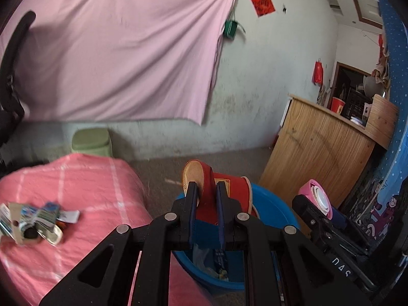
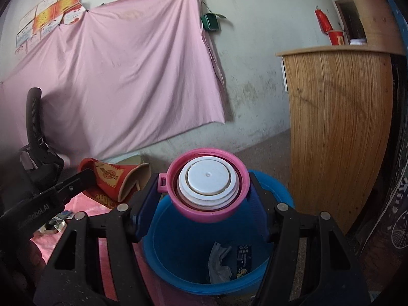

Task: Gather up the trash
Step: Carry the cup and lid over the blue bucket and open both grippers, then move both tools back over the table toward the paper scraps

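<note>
Trash sits in three places around the blue bucket. Left of the bucket, a heap of crumpled wrappers lies on the pink checked cloth. Next along, above the bucket's left rim, the left gripper is clamped on a squashed red paper cup, both pads pressing its flattened wall. Inside the bucket, a white crumpled bag and a small dark packet rest on the bottom. Over the bucket's mouth, the right gripper pinches a pink-rimmed round lid with a white centre. Right of the bucket stands a wooden cabinet.
</note>
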